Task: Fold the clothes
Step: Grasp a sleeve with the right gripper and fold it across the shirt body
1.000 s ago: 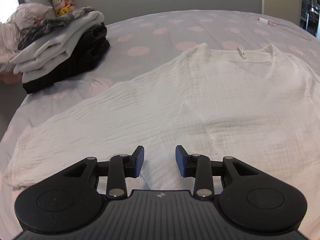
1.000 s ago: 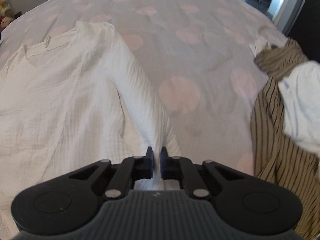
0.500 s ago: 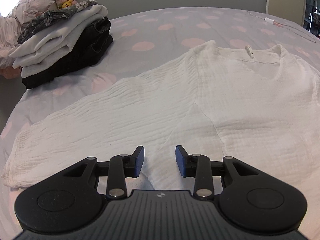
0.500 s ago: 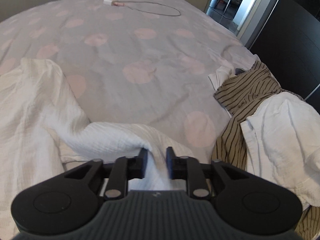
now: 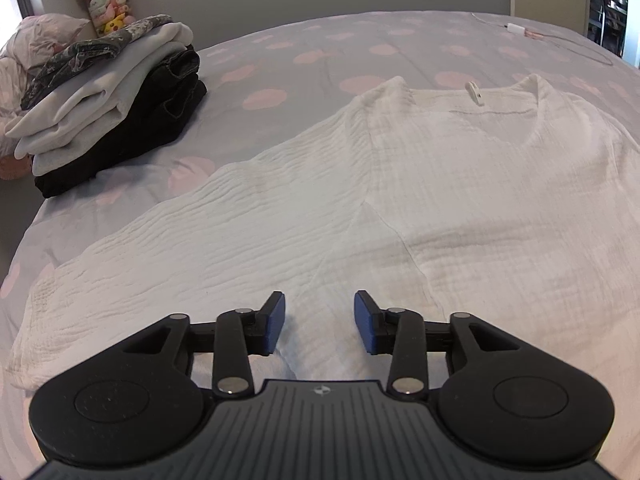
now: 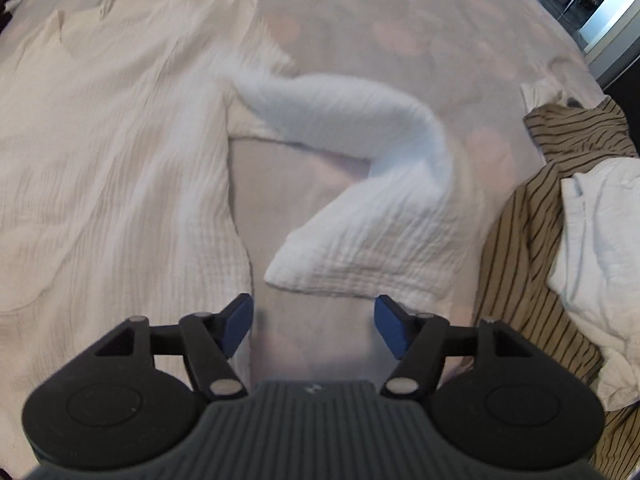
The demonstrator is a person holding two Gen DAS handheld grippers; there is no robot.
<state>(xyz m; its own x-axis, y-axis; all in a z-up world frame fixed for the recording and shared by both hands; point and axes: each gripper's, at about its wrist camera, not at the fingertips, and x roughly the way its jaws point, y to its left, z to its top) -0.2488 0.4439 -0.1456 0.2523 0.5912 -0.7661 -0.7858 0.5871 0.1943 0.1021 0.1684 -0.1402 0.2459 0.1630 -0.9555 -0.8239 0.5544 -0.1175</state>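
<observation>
A white crinkled long-sleeve top (image 5: 460, 184) lies face up on the bed, neckline at the far side. Its left sleeve (image 5: 192, 248) stretches out flat toward the near left. My left gripper (image 5: 319, 322) is open and empty, hovering over the fabric near the armpit seam. In the right wrist view the top's body (image 6: 112, 152) fills the left, and the right sleeve (image 6: 372, 184) lies bent, its cuff just ahead of my right gripper (image 6: 314, 322). That gripper is wide open and holds nothing.
A stack of folded clothes (image 5: 108, 108) sits at the far left of the bed. A striped brown garment (image 6: 536, 216) and a white one (image 6: 600, 232) lie heaped on the right. A charging cable (image 5: 560, 38) lies at the far right. The grey bedspread (image 5: 304, 68) has pink dots.
My right gripper was shut on the right sleeve's cuff, carried it, then opened wide and let it drop; the sleeve now lies bent on the bed. My left gripper stayed open and shifted slightly.
</observation>
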